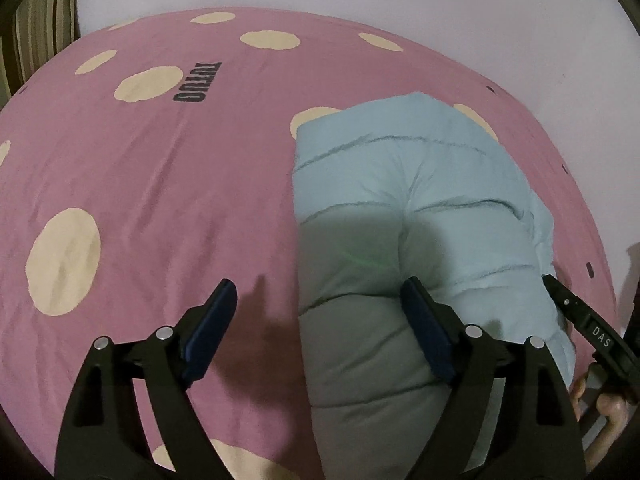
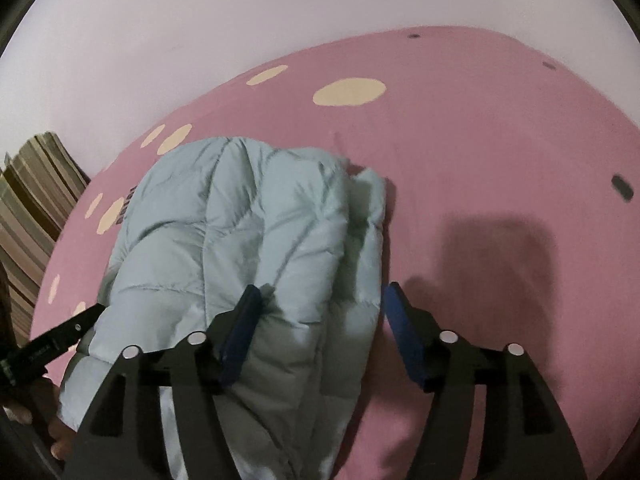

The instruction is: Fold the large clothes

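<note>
A: What's the garment?

B: Pale blue quilted puffer jacket, already bundled into a thick fold on the bed. Pink bedsheet with cream dots under it.

A: How will it handle?

B: My guess: light, very soft, lots of loft. It'll spring back open if not pressed down. The shell looks smooth, so probably slippery. A pinch on one surface layer will likely slide off.

A: So where do you grab?

B: At an edge, deep enough to take the whole folded thickness, or on a stitched quilt seam where the padding is thin. Not on a puffed panel.

A: Left gripper?

B: Left gripper has its jaws wide and nothing held. It straddles the jacket's left edge: its right finger is over the padding, its left finger over bare sheet. It's pitched steeply down at the bed.

A: Right one?

B: Right gripper is also apart, moderately wide, gripping nothing. The jacket's right edge sits between the fingers. The left pad is over the fabric; I can't tell if it touches. The right pad is just beside the edge, over the sheet. Also tilted steeply down.

A: Relative placement?

B: Both are at the near end of the bundle, one on each side. Most of the jacket lies ahead of the fingertips.
</note>
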The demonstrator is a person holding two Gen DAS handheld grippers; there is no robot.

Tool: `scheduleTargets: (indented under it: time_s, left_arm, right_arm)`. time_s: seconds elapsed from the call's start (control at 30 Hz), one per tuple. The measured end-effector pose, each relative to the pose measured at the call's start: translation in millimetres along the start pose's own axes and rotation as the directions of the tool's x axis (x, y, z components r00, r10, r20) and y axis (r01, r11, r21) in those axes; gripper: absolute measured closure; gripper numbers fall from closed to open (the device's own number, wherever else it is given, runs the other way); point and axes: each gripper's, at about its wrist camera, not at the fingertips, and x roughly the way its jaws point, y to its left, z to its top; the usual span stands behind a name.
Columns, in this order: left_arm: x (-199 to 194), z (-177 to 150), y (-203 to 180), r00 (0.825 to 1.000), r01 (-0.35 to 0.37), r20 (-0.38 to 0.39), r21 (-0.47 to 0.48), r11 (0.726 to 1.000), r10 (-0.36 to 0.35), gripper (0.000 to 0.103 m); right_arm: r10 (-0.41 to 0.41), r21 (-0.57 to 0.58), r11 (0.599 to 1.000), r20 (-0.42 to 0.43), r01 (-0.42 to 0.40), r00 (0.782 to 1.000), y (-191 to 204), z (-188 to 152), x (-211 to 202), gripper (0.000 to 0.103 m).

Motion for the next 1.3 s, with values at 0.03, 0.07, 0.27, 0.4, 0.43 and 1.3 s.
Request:
scheduleTargets:
  time_s: [0.03, 0.07, 0.27, 0.4, 0.43, 1.3]
  left_arm:
    - [2, -1, -1, 1.0, 0.002, -0.004, -0.002, 1.0, -0.002, 0.016]
    - [3, -2, -2, 1.0, 0.01, -0.009, -0.006, 1.0, -0.01, 0.016]
    - [13, -4, -6, 1.0, 0.005, -0.014, 0.001, 1.0, -0.005, 0.016]
    - [17, -6, -8, 1.0, 0.01, -0.012, -0.004, 1.0, -0.01, 0.016]
    - [19, -6, -7, 1.0, 0.017, -0.013, -0.011, 1.0, -0.017, 0.016]
    - [24, 19, 40, 1.0, -0.014, 0.01, -0.084, 0.996, 0.015, 0.016]
  right_arm:
    - [0.012, 0.013, 1.0, -0.01, -0.011, 1.0, -5, 2, 5, 0.036]
    - [0.026, 0.027, 0.999, -0.023, -0.026, 0.999, -10, 4, 10, 0.034]
    - [0.093, 0.068, 0.994, -0.057, -0.089, 0.994, -31, 14, 36, 0.032]
    - [0.127, 0.064, 0.99, -0.06, -0.124, 0.99, -39, 22, 45, 0.047]
    - [0.151, 0.074, 0.987, -0.065, -0.146, 0.986, -39, 19, 45, 0.052]
    - [0.287, 0.05, 0.958, -0.118, -0.283, 0.951, -68, 34, 45, 0.068]
